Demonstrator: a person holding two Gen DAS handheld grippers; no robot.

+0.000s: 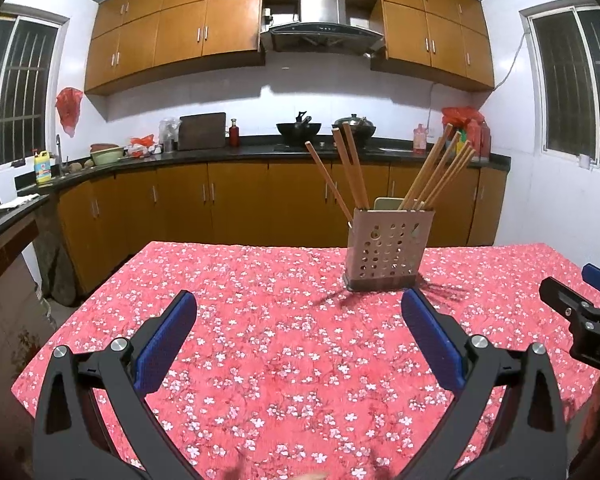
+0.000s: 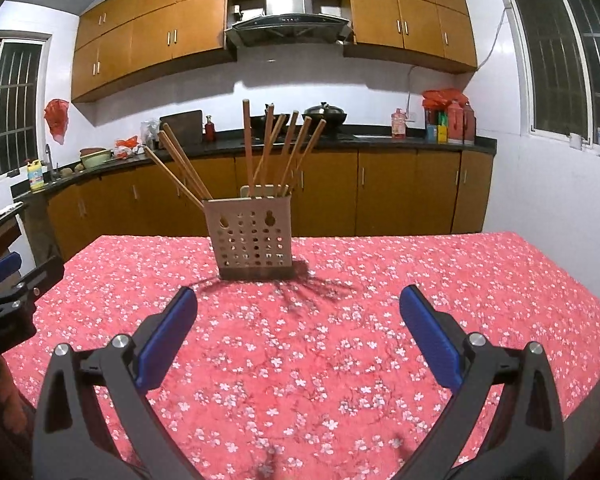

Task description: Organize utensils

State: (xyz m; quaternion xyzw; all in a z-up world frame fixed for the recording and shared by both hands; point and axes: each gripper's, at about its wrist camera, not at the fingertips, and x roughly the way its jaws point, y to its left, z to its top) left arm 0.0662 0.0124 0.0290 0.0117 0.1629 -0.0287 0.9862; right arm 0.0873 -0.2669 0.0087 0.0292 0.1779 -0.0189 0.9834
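You held both grippers empty, with the chopsticks already standing in the holder.
Left gripper (image 1: 300, 332) and right gripper (image 2: 298, 326) fingers were spread wide; the perforated holder (image 2: 251, 236) with chopsticks (image 2: 284, 152) stood ahead on the tabletop (image 2: 420, 280); nothing loose showed, so judge the sorting finished or find the next utensil.

A pale, boxy utensil holder (image 1: 389, 245) with rows of round holes punched in its front stands upright on a dark base, on the far half of the worktop (image 1: 284, 344). Wooden chopsticks (image 1: 440, 170) sit in it handle-ends up, fanned apart: a few lean left, the rest tilt right. Something flat and pale, perhaps a spatula, pokes up behind the rim (image 2: 247, 199); hard to tell
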